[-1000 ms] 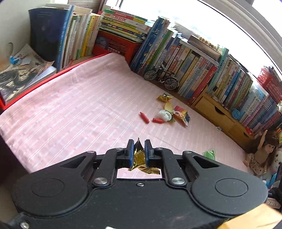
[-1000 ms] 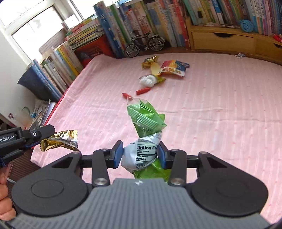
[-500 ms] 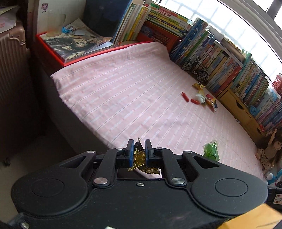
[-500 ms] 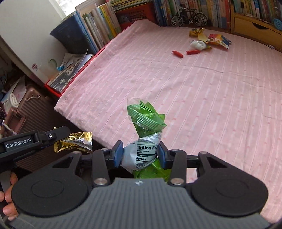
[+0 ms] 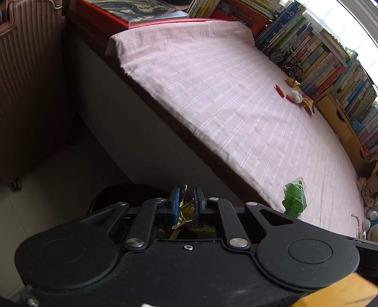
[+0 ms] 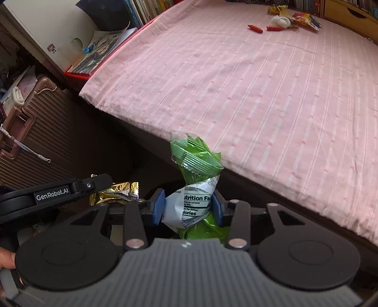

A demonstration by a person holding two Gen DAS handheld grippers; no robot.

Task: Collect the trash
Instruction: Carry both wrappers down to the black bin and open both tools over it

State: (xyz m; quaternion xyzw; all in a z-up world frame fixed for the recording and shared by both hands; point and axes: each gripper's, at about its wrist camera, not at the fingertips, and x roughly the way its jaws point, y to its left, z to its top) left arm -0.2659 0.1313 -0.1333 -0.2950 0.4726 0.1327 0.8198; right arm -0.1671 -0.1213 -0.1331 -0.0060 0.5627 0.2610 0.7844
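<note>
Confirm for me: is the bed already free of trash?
No. Red pieces and crumpled wrappers lie on the pink sheet near the books.

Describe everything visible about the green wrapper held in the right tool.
The green wrapper is a crumpled, twisted snack packet of shiny plastic film, green with ridged lines and a clear sealed top edge. Its white back panel shows a printed nutrition label. It stands roughly upright, pinched at its waist between the blue pads of the right tool, its lower end bunched behind them. It hangs beyond the bed's edge.

You have open floor [image 5: 35, 200] between the suitcase [image 6: 35, 132] and the bed [image 6: 259, 94] edge; the dark bin [image 5: 122, 193] sits below.
</note>
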